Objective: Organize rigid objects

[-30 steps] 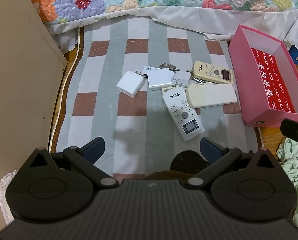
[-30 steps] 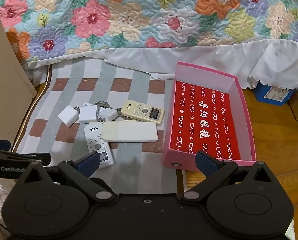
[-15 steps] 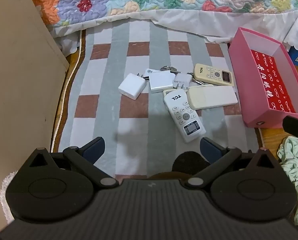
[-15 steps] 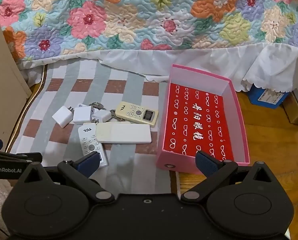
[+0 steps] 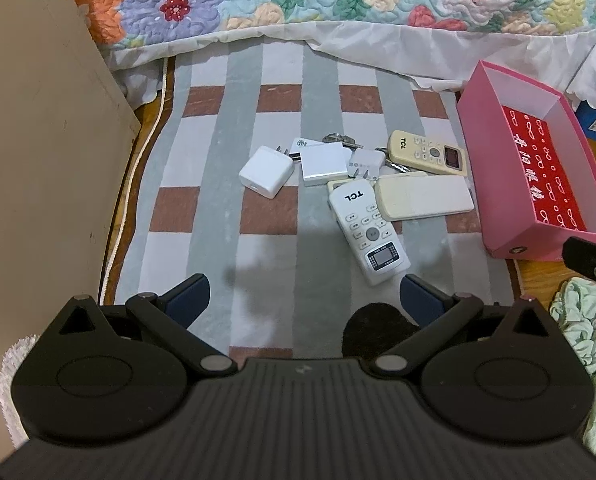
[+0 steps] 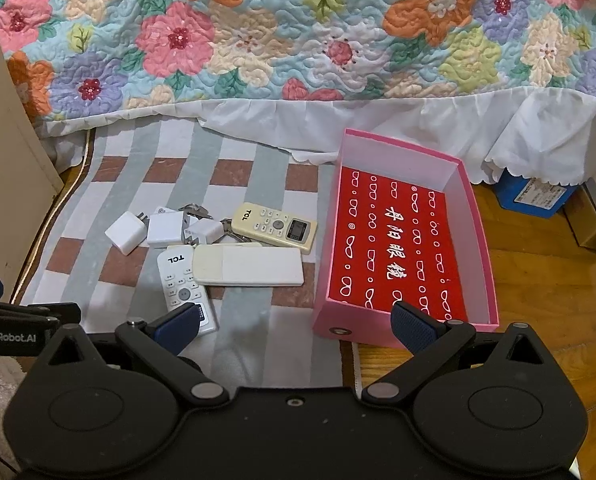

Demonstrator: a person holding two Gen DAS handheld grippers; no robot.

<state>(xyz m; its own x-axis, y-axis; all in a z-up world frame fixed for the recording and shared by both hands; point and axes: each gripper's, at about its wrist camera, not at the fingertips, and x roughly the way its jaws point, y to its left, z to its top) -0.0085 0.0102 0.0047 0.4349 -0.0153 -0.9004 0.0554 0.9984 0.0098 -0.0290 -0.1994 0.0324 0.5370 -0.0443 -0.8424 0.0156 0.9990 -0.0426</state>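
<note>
Three remotes [image 5: 369,229] on rug [image 5: 266,272], white one lengthwise, display nearest, both grippers' jaws wide, empty.

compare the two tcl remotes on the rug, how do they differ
The white TCL remote is bright white and lies nearest the claws, display toward the camera. The cream TCL remote is yellowed and lies farther back beside the pink box, display toward the box. Both lie face up, with buttons and a small display.

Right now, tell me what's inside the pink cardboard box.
The pink cardboard box holds no objects: only its red printed lining shows. The near wall hides the front strip of its floor.
</note>
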